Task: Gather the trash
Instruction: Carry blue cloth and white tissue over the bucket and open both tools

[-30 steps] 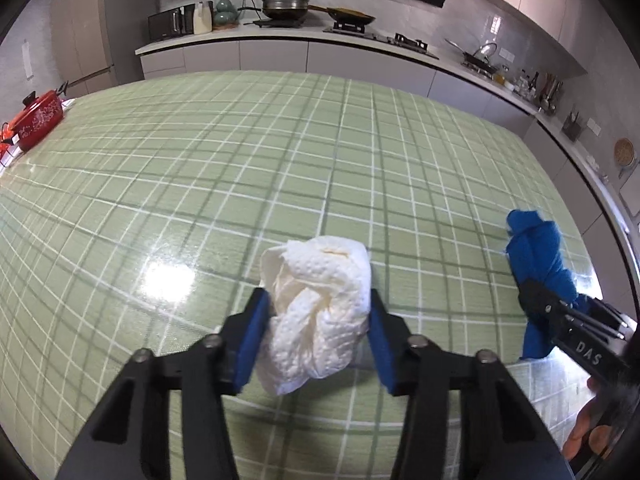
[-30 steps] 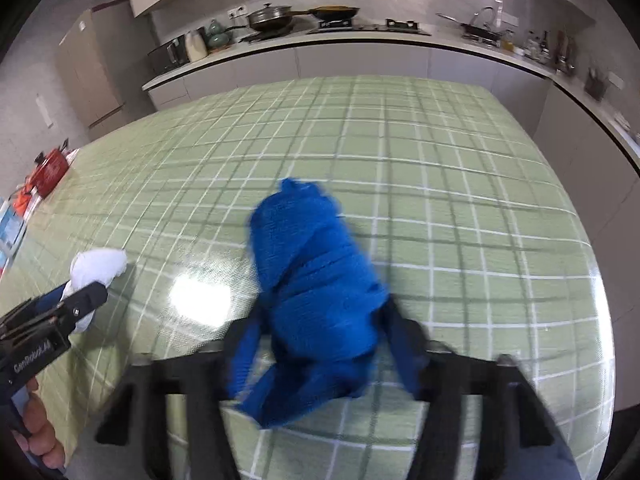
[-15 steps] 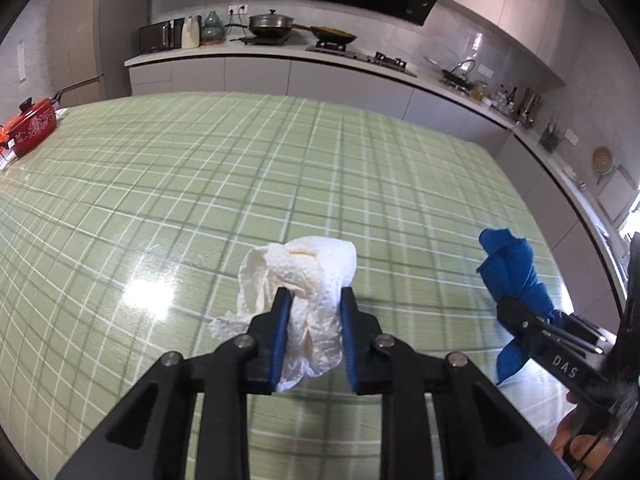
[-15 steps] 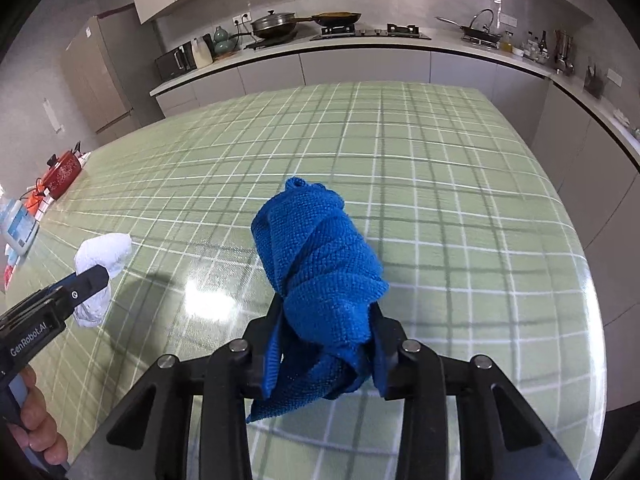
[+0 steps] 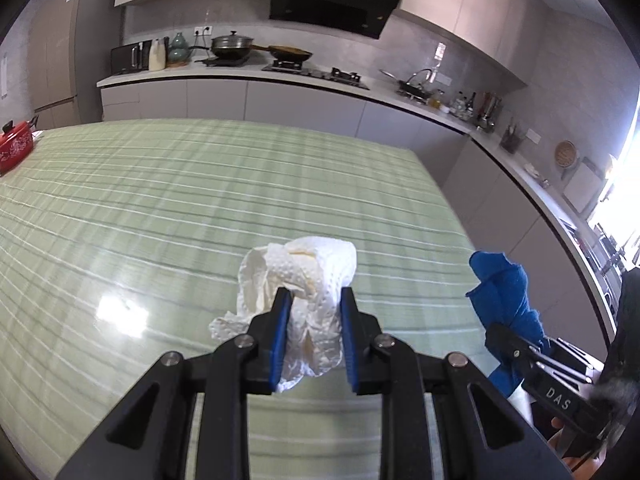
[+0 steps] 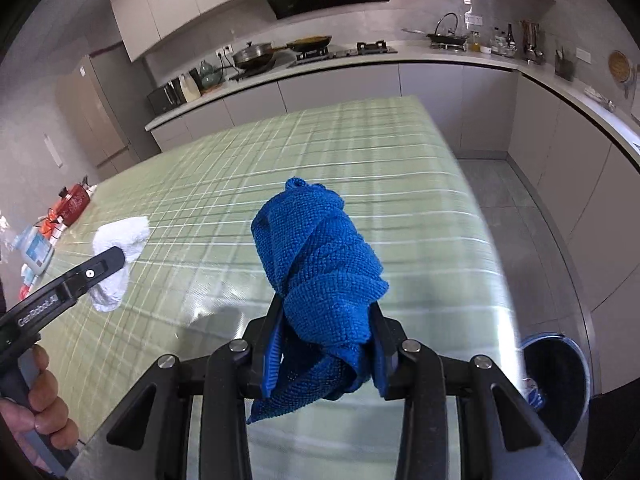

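Left wrist view: your left gripper (image 5: 312, 312) pinches a crumpled white paper towel (image 5: 304, 276) between its blue pads, lifted clear above the green checked table (image 5: 200, 200) that serves as landmark. The wad is gripped low on its body, so its loose top stands free ahead of the jaws. Off the table's near right corner, your right gripper (image 6: 326, 332) is clamped on a bunched blue cloth (image 6: 320, 264), one tail hanging below the fingers. Both loads are held up off the table, apparently for carrying to disposal. A round, dark-lined bin (image 6: 556, 384) stands on the floor just past the table's right edge, the likely drop point. At the table's far left edge sits a red pot (image 5: 14, 148).
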